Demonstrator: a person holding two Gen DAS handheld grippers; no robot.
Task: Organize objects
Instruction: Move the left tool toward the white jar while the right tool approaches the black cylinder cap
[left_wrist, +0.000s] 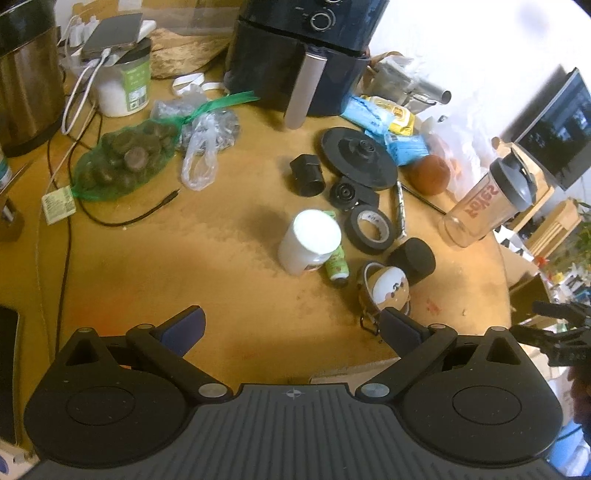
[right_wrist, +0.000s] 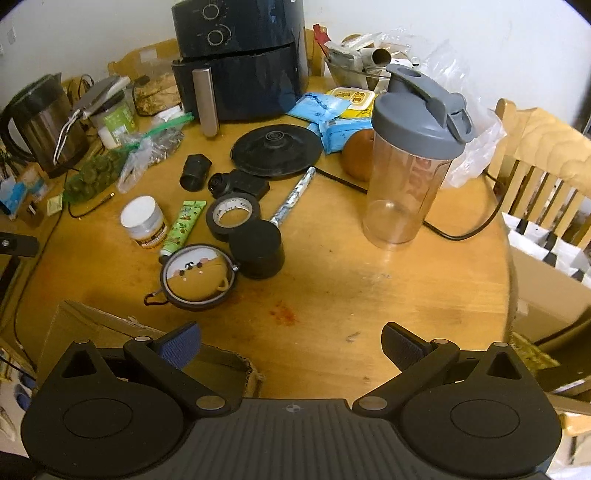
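Note:
A round wooden table (right_wrist: 369, 288) holds a cluster of small items: a white-lidded jar (right_wrist: 143, 222), a green tube (right_wrist: 183, 226), a black tape roll (right_wrist: 233, 215), a black cylinder (right_wrist: 257, 248) and a round pouch with a face (right_wrist: 199, 276). A clear shaker bottle with a grey lid (right_wrist: 410, 155) stands upright at the right. My right gripper (right_wrist: 291, 345) is open and empty above the table's near edge. My left gripper (left_wrist: 291, 328) is open and empty, short of the jar (left_wrist: 309, 242) and the pouch (left_wrist: 388, 290).
A dark air fryer (right_wrist: 240, 62) stands at the back, a steel kettle (right_wrist: 44, 122) at the left with a net bag of nuts (left_wrist: 122, 162) near it. A black disc base (right_wrist: 276, 150), blue packets (right_wrist: 325, 110), an orange (right_wrist: 356, 155) and black cables lie around. A wooden chair (right_wrist: 543, 162) stands right.

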